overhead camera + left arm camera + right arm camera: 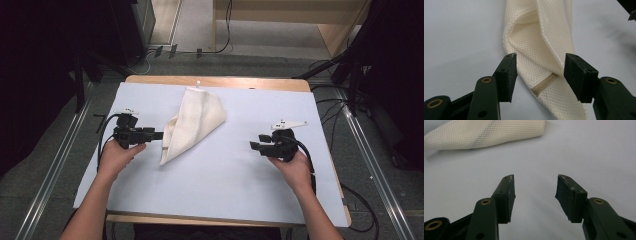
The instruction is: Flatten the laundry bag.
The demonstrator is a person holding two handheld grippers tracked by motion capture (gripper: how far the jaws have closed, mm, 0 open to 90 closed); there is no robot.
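The left gripper [539, 71] has its jaws spread wide, holding nothing. Between them lies the narrow lower part of a cream mesh cloth [541, 45], folded into a long tapering shape; a short tan band [544, 84] crosses it in the gap. One jaw sits just beside the cloth's edge, the other just beside its fold, and whether either touches it cannot be told. Beyond the jaws the cloth widens and opens into a hollow fold.

The right gripper [535, 192] also has its jaws wide apart and empty, with bare pale tabletop [574, 152] between and ahead of them. The cloth lies well beyond, up and to the left of those jaws.

From above, a hand [116, 156] holds the left gripper against the cloth's side.
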